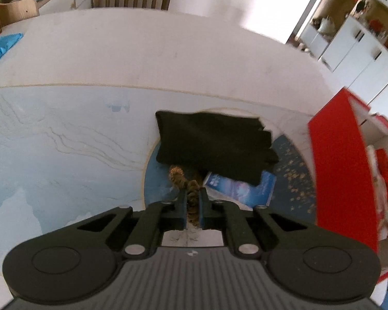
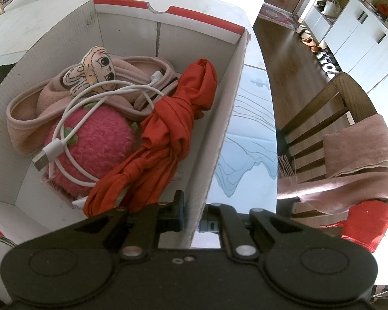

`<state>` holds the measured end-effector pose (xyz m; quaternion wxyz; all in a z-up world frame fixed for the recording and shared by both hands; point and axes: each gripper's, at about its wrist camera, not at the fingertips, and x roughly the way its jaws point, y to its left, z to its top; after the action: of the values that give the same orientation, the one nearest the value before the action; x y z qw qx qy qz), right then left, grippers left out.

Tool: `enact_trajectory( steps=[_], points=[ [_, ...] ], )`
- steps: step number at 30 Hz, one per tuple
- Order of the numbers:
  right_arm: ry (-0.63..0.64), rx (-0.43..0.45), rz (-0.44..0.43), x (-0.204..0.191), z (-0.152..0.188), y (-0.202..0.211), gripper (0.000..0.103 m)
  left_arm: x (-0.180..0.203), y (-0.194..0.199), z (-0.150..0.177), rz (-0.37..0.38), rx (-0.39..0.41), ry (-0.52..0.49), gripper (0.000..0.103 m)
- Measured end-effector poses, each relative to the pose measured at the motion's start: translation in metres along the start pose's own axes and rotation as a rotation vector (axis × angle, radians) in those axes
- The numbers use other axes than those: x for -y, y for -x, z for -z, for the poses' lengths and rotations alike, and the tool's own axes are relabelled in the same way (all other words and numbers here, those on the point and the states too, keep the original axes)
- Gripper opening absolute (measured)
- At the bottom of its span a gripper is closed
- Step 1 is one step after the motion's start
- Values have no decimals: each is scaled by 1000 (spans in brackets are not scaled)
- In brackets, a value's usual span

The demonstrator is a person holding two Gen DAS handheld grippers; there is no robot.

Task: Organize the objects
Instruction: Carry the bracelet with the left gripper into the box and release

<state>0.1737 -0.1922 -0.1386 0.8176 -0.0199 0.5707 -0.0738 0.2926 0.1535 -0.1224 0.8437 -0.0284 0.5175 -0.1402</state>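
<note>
Right wrist view: red-and-white corrugated cardboard box (image 2: 219,118) already half packed. Inside: fuzzy pink strawberry plush (image 2: 101,139), white USB cable (image 2: 72,118) looped over it, knotted orange cloth (image 2: 173,129), soft beige fleece band (image 2: 38,108), flat cartoon-face charm (image 2: 95,69). Right tongs (image 2: 194,219) clamped on box's near wall.

Left wrist view: left tongs (image 1: 193,201) pinched shut on twisted gold-brown tinsel rope (image 1: 186,183), just left of box. Still out, beside box on surface (image 1: 64,142): limp black knit glove (image 1: 214,142), glossy blue packet (image 1: 248,188) under it. Guessing over halfway.
</note>
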Motion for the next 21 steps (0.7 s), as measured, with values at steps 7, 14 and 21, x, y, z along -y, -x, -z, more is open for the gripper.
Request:
enact_trajectory(
  steps=[7,14,21],
  points=[
    [2,1,1,0,0,0,7,10,38,-7,52,65,-25,6],
    [12,3,3,1,-1,2,7,38,70,-13,142,109,-87,6],
    [8,11,1,1,-2,3,6,83,93,-19,264,154,-178,7]
  ],
)
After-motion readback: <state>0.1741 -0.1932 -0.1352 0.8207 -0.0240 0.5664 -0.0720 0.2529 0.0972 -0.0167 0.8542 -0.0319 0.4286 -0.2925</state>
